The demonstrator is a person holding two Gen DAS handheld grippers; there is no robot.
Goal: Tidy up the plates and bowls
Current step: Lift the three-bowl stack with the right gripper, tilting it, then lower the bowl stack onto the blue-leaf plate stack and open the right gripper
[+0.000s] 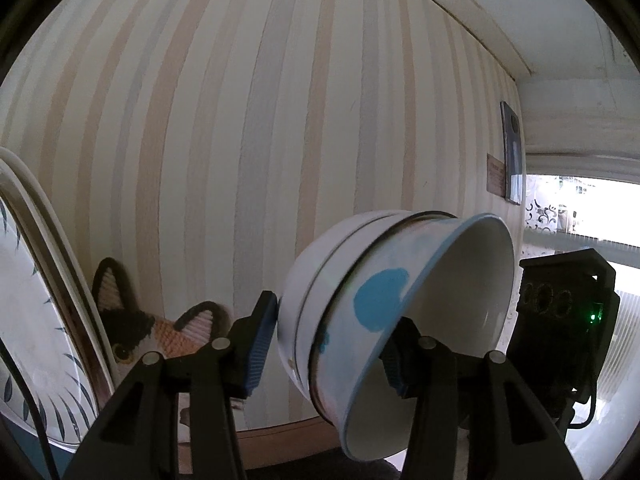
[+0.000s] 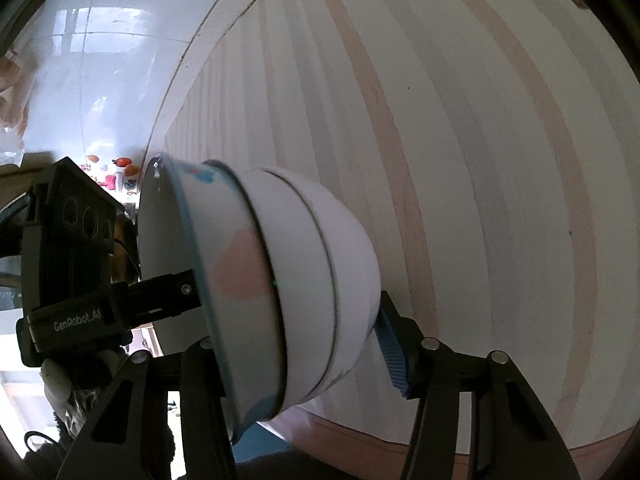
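bowl stack (image 1: 376, 300): nested, tipped sideways, held mid-air before striped wall (image 1: 240, 120)
left gripper (image 1: 328, 344): jaws clamp stack
right gripper (image 2: 288, 340): jaws straddle stack, contact unclear
plates (image 1: 36, 280): upright, left of stack
cat cushion (image 1: 136, 328): behind plates

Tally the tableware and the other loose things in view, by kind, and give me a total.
Bowls, nested in one stack: 3
Plates, leaning at the left: 2
Cat-shaped knitted mat, against the wall: 1
Total: 6
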